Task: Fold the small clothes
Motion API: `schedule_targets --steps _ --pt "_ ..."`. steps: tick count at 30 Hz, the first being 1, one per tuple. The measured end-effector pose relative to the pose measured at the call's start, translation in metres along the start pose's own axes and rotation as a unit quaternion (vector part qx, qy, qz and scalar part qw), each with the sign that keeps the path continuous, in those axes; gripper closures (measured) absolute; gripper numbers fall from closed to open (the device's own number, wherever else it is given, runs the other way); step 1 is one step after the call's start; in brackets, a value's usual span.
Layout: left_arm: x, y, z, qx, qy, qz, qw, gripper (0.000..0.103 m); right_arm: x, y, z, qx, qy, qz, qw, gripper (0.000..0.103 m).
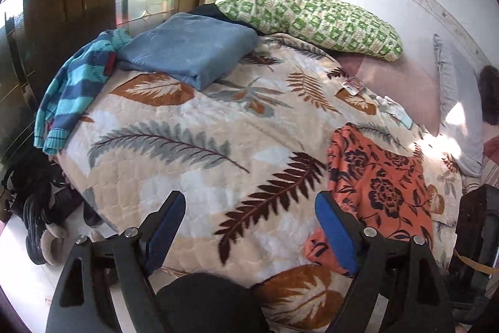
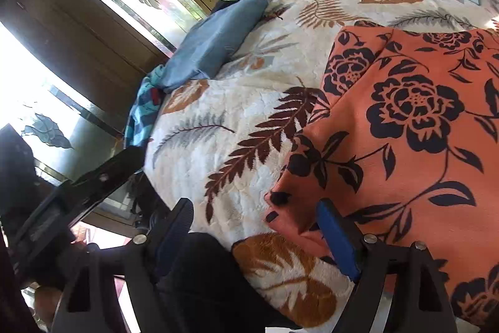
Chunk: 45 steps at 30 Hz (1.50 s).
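An orange garment with black flowers lies flat on the leaf-print bedspread, at the right in the left wrist view and filling the right of the right wrist view. My left gripper is open and empty over the bedspread, its right finger beside the garment's near-left edge. My right gripper is open and empty, with the garment's near corner between its fingers. A striped blue sweater hangs over the bed's left edge.
A folded blue cloth and a green patterned pillow lie at the far side of the bed. Shoes sit on the floor at the left. Wooden doors with glass panels stand beyond the bed. Small packets lie near the pillow.
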<state>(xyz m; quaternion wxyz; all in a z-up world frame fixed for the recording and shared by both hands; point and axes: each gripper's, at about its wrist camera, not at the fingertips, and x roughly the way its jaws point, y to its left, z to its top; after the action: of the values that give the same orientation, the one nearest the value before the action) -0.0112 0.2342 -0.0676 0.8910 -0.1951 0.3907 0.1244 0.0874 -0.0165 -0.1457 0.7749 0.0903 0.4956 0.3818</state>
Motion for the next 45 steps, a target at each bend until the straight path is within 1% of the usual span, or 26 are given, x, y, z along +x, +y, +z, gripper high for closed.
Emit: schedule_targets --steps 2,6,8,10,11,12,13,14,15,19,22,24,25,27,29,31,33,34,35,37,39,40,41,42,44,45 --pt "-0.002 -0.021 0.004 0.012 0.000 -0.028 0.9995 0.017 -0.027 -0.009 0.002 0.021 -0.031 -0.002 0.999 0.019" --pt "-0.002 -0.074 0.007 0.061 -0.015 -0.082 0.9946 0.017 -0.084 -0.063 -0.004 0.114 -0.099 -0.003 0.988 0.018" --pt "0.015 -0.097 0.003 0.082 0.000 -0.106 0.9910 0.017 -0.094 -0.098 -0.014 0.172 -0.103 -0.003 0.980 0.018" --pt "0.047 -0.113 -0.009 0.108 0.038 -0.086 0.9896 0.017 -0.095 -0.128 -0.025 0.234 -0.096 0.042 0.967 0.018" --pt "0.069 -0.117 -0.017 0.125 0.066 -0.052 0.9885 0.017 -0.097 -0.137 -0.030 0.256 -0.101 0.065 0.959 0.018" --pt "0.093 -0.114 -0.028 0.139 0.106 0.005 0.9846 0.017 -0.100 -0.142 -0.031 0.267 -0.108 0.081 0.954 0.018" --pt "0.115 -0.105 -0.038 0.135 0.150 0.045 0.9784 0.017 -0.104 -0.144 -0.030 0.269 -0.111 0.088 0.953 0.018" --pt "0.123 -0.090 -0.044 0.096 0.163 0.021 0.9817 0.015 -0.108 -0.144 -0.026 0.266 -0.112 0.089 0.953 0.018" --pt "0.117 -0.080 -0.044 0.063 0.145 0.002 0.9874 0.014 -0.113 -0.143 -0.020 0.260 -0.116 0.091 0.954 0.018" --pt "0.104 -0.086 -0.043 0.096 0.147 0.023 0.9841 0.014 -0.132 -0.144 0.021 0.230 -0.136 0.102 0.958 0.018" --pt "0.093 -0.092 -0.037 0.106 0.142 0.035 0.9836 0.015 -0.115 -0.155 0.051 0.226 -0.123 0.127 0.958 0.017" --pt "0.079 -0.096 -0.027 0.101 0.121 0.022 0.9873 0.015 -0.084 -0.179 0.057 0.245 -0.087 0.117 0.959 0.016" --pt "0.070 -0.101 -0.019 0.100 0.103 0.010 0.9896 0.015 -0.065 -0.195 0.052 0.280 -0.059 0.114 0.951 0.016" --pt "0.052 -0.116 -0.003 0.110 0.064 -0.014 0.9918 0.015 -0.066 -0.206 0.042 0.312 -0.096 0.152 0.933 0.016" --pt "0.051 -0.133 0.012 0.118 0.035 -0.034 0.9918 0.014 -0.071 -0.204 0.043 0.309 -0.088 0.161 0.933 0.016" --pt "0.074 -0.149 0.019 0.130 0.049 -0.045 0.9893 0.014 -0.076 -0.204 0.044 0.314 -0.084 0.165 0.931 0.016" --pt "0.114 -0.157 0.013 0.146 0.091 -0.005 0.9851 0.014 -0.086 -0.201 0.051 0.308 -0.091 0.170 0.932 0.016" --pt "0.138 -0.156 0.004 0.155 0.128 0.027 0.9792 0.014 -0.093 -0.200 0.056 0.302 -0.099 0.174 0.932 0.016" --pt "0.155 -0.151 -0.003 0.150 0.157 0.032 0.9756 0.012 -0.101 -0.198 0.062 0.295 -0.111 0.179 0.932 0.016" --pt "0.159 -0.135 -0.006 0.101 0.150 0.012 0.9834 0.005 -0.113 -0.198 0.077 0.283 -0.132 0.189 0.931 0.016" --pt "0.160 -0.132 -0.006 0.093 0.153 0.006 0.9838 0.005 -0.109 -0.206 0.089 0.280 -0.136 0.179 0.933 0.016" --pt "0.160 -0.133 -0.007 0.096 0.151 0.006 0.9838 0.005 -0.097 -0.214 0.092 0.286 -0.124 0.154 0.938 0.015" --pt "0.161 -0.133 -0.007 0.097 0.150 0.004 0.9839 0.005 -0.075 -0.225 0.094 0.293 -0.094 0.115 0.945 0.015" --pt "0.162 -0.134 -0.008 0.098 0.152 0.005 0.9834 0.005 -0.051 -0.240 0.092 0.306 -0.059 0.095 0.945 0.016" --pt "0.160 -0.134 -0.008 0.102 0.148 0.007 0.9837 0.005 -0.056 -0.247 0.086 0.336 -0.090 0.115 0.930 0.017" --pt "0.159 -0.134 -0.008 0.103 0.146 0.005 0.9839 0.004 -0.064 -0.240 0.091 0.329 -0.080 0.112 0.934 0.017"
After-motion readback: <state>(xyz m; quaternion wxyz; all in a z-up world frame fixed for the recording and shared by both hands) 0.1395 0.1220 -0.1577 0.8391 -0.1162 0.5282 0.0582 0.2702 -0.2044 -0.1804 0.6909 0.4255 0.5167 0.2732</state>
